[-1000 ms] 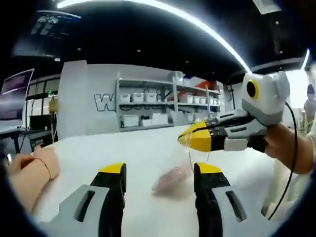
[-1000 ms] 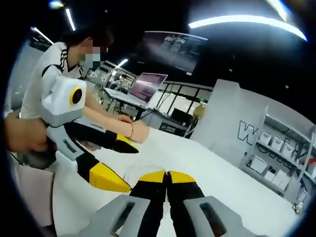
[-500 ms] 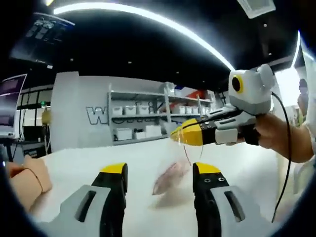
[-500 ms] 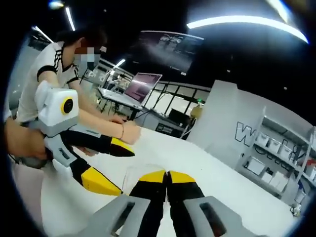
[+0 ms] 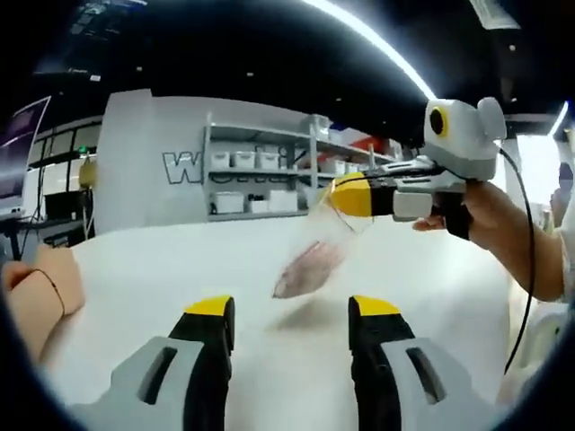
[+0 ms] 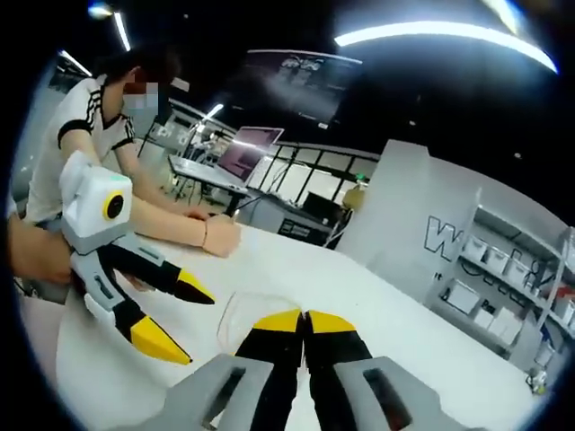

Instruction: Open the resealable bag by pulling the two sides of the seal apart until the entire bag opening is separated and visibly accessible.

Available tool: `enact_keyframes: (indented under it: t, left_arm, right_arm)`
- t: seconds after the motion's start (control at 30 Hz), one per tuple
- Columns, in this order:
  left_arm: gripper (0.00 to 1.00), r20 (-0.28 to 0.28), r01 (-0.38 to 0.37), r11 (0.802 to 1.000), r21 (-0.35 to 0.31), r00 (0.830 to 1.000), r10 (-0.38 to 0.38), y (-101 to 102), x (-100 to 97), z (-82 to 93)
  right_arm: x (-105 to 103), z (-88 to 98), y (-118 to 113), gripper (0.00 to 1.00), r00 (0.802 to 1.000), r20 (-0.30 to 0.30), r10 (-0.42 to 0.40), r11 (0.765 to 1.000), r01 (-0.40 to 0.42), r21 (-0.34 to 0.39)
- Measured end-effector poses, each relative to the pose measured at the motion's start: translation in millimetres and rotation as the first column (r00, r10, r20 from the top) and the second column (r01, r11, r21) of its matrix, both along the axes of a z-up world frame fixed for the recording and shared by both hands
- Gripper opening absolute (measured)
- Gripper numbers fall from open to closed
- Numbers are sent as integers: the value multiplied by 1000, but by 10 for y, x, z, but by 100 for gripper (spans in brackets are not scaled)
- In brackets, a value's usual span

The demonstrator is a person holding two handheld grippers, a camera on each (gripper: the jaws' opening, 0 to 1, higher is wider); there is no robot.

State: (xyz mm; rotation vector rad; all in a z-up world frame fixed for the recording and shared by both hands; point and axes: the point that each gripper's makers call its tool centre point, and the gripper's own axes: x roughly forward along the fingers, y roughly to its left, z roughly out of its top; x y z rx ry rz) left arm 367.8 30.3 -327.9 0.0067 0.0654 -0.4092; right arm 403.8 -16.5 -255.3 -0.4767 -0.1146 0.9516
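Bag (image 5: 310,265) hangs pinched by right hand-held gripper (image 5: 346,195); left hand-held gripper (image 5: 289,314) spread, level

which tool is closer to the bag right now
Right. The right tool is shut on the clear bag's top edge, holding it above the white table. The left tool is open and apart from the bag, holding nothing.

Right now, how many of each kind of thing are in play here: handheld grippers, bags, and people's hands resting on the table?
Handheld grippers: 2, the left gripper and the right gripper
Resealable bag: 1
Hand resting on the white table: 1
Total: 4
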Motion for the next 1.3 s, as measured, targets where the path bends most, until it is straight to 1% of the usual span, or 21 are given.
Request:
enact_keyframes:
  t: [0.1, 0.43, 0.6, 0.73, 0.93, 1.03, 1.1, 1.2, 1.3]
  left_arm:
    - [54, -8, 6, 1000, 3, 1000, -6, -14, 1, -19]
    - [55, 3, 19, 1000, 21, 1000, -19, -51, -18, -20]
    - [54, -1, 16, 1000, 19, 1000, -16, -49, -20, -22]
    - [54, -13, 7, 1000, 6, 1000, -7, -36, -11, -32]
    - [54, -13, 7, 1000, -18, 1000, -7, -32, -21, -15]
    - [54, -14, 9, 1000, -22, 1000, -9, -37, -25, -13]
    - [54, -16, 9, 1000, -21, 1000, -10, -37, -25, -18]
    - [54, -18, 10, 1000, -20, 1000, -10, -41, -30, -20]
    - [53, -20, 9, 1000, -18, 1000, -9, -42, -33, -25]
  right_arm:
    - [80, -2, -19, 0, 1000, -10, -8, 1000, 8, 0]
    - [290, -56, -30, 0, 999, -24, -32, 999, 32, -12]
    - [419, -28, -63, 0, 998, -30, -51, 999, 51, -1]
    - [561, -19, -89, 0, 997, -36, -68, 998, 68, 0]
    - [855, -12, -154, 0, 994, -53, -101, 995, 101, -2]
    - [1017, -13, -192, 0, 990, -77, -120, 993, 122, 10]
    - [1152, -30, -218, 0, 986, -103, -132, 991, 135, 18]
    - [1336, -72, -256, 0, 980, -125, -154, 987, 157, 16]
    - [1443, -94, -270, 0, 976, -140, -170, 985, 173, 12]
